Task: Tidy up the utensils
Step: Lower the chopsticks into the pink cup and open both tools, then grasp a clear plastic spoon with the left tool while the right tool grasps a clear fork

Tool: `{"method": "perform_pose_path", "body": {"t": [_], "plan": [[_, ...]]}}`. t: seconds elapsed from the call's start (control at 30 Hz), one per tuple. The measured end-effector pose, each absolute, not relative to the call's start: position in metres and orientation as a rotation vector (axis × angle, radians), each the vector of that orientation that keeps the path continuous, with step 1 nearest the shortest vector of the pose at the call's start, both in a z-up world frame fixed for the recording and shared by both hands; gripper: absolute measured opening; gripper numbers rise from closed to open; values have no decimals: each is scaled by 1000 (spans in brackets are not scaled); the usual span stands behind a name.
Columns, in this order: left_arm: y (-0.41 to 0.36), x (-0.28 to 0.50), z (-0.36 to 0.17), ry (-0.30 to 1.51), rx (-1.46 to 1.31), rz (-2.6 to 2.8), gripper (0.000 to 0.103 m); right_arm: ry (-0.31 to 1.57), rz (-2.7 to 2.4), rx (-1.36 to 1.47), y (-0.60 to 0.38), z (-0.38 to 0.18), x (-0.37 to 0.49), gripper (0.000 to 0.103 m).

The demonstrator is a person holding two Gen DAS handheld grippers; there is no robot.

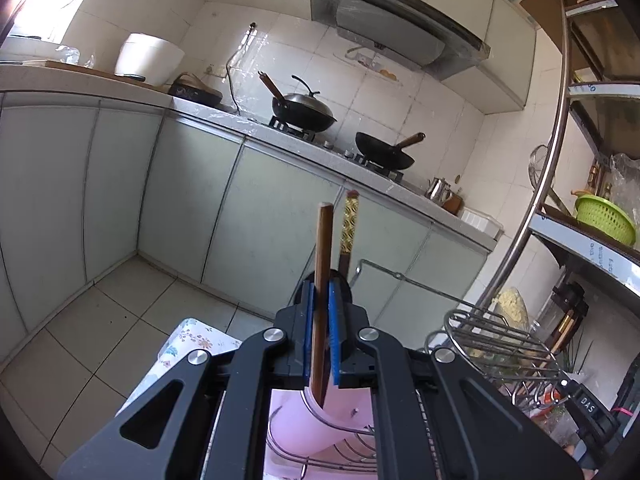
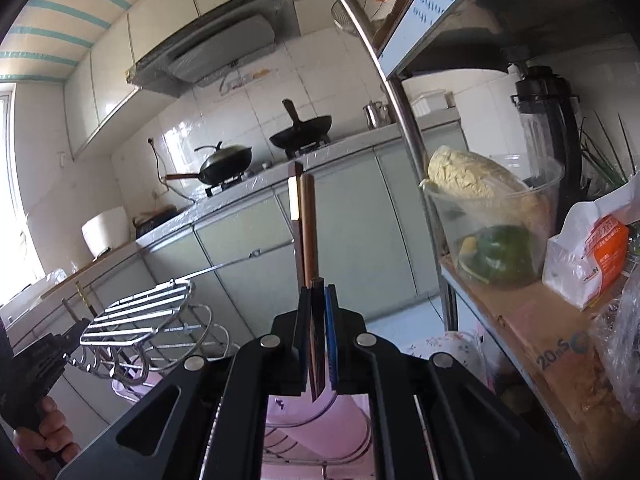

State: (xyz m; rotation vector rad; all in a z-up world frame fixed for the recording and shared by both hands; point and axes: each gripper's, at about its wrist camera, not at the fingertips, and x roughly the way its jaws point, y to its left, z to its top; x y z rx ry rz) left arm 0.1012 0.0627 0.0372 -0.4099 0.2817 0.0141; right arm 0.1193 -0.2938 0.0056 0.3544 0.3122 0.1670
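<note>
My left gripper (image 1: 322,300) is shut on a brown wooden chopstick (image 1: 323,248), held upright; a second chopstick with a gold patterned top (image 1: 349,224) stands just behind it. Its lower end reaches into a pink holder (image 1: 320,420) inside a wire rack below. My right gripper (image 2: 318,304) is shut on a pair of brown chopsticks (image 2: 306,220), also upright, above the same pink holder (image 2: 320,420). The left gripper shows at the far left of the right wrist view (image 2: 44,352), held by a hand.
A chrome wire rack (image 1: 496,340) (image 2: 140,312) with hooks stands beside the holders. A metal shelf (image 2: 540,312) carries a plastic tub, bags and a blender. Counter, two woks (image 1: 304,110) and the stove lie beyond. A green basket (image 1: 604,216) sits on an upper shelf.
</note>
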Motion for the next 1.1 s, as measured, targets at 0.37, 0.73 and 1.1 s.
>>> {"method": "perform_pose_path", "body": {"t": [0.37, 0.73, 1.1], "plan": [[63, 98, 36, 320, -407, 6, 34, 391, 212, 378, -290, -1, 116, 36], [60, 73, 43, 367, -386, -12, 37, 391, 233, 376, -292, 9, 83, 47], [35, 34, 27, 489, -242, -56, 37, 517, 258, 311, -275, -13, 49, 47]]}}
